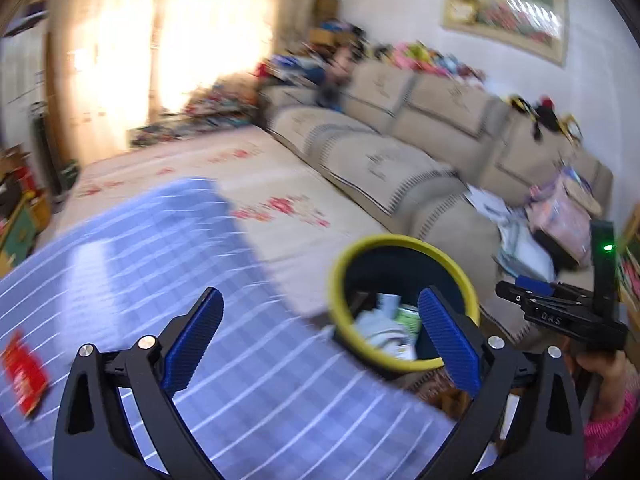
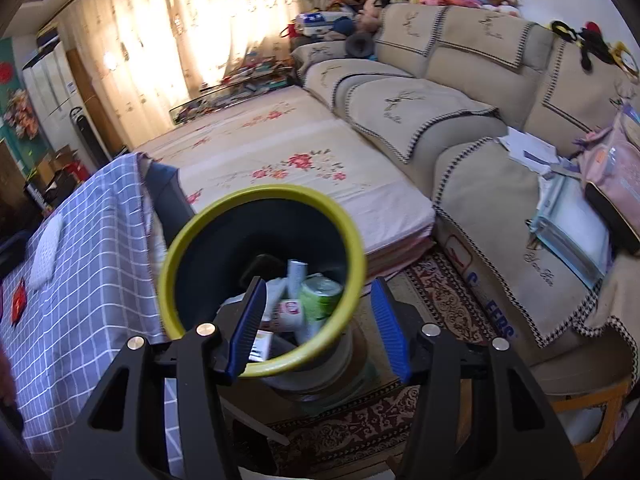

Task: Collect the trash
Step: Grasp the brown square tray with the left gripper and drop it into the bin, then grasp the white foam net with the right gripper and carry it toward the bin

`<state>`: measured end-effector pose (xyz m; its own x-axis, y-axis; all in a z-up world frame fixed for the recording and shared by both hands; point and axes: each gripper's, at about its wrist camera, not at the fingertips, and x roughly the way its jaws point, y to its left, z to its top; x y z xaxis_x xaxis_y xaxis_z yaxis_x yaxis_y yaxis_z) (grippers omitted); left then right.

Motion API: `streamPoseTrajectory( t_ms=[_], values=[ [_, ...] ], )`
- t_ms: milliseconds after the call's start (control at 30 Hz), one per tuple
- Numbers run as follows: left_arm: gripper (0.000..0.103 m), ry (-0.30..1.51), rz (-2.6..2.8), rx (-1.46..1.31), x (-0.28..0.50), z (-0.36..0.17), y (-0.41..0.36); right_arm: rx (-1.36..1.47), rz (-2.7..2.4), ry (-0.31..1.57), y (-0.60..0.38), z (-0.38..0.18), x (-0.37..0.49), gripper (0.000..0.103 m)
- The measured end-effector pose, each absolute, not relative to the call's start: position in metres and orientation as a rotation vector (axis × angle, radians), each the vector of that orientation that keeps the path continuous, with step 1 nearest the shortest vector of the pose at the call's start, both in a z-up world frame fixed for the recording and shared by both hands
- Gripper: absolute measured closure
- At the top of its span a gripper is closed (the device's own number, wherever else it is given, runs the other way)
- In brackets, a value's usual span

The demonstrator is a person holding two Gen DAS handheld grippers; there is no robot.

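A dark trash bin with a yellow rim (image 1: 400,240) (image 2: 260,194) stands beside the table and holds a green can (image 2: 320,300), white papers (image 1: 376,324) and small cartons. My left gripper (image 1: 320,336) hangs open and wide above the blue checked tablecloth (image 1: 160,264), with nothing between its fingers; its right finger overlaps the bin's near rim in the picture. A red packet (image 1: 24,372) lies on the cloth at the left. My right gripper (image 2: 318,328) (image 1: 508,290) hovers half open above the bin's near rim, and it is empty. A hand in a pink sleeve holds it.
A beige sofa (image 2: 420,112) runs along the right, with papers and a pink bag (image 2: 616,168) on its near seat. A floral mattress (image 2: 280,152) lies behind the bin. A patterned rug (image 2: 440,292) covers the floor. A white pad (image 2: 48,252) and a red packet (image 2: 18,304) lie on the tablecloth.
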<state>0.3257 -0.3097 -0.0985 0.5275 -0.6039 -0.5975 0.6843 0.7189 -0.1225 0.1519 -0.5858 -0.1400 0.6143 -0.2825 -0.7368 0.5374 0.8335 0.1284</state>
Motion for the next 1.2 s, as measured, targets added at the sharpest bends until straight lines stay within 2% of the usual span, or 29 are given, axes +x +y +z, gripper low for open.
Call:
streamPoseTrajectory(
  t_ms=[233,400,600,867,1200],
  values=[
    [0.005,0.55,-0.512,0.047,0.324,-0.082,-0.159,0.291,-0.373,0.793,-0.536,-0.135,0.196,0.051],
    [0.005,0.49,-0.329,0.066,0.325,-0.09,-0.082,0.227,-0.283,0.791,-0.492,-0.122,0.234,0.051],
    [0.005,0.487,-0.193,-0.068,0.341,-0.109,-0.008,0.155,-0.134,0.779,-0.421,-0.101,0.289,0.044],
    [0.005,0.551,-0.11,-0.161,0.354,-0.132,0.024,0.13,0.04,0.81,-0.34,-0.097,0.366,0.029],
    [0.005,0.566,-0.084,-0.163,0.358,-0.139,0.027,0.105,0.071,0.963,-0.274,-0.134,0.464,0.023]
  ],
)
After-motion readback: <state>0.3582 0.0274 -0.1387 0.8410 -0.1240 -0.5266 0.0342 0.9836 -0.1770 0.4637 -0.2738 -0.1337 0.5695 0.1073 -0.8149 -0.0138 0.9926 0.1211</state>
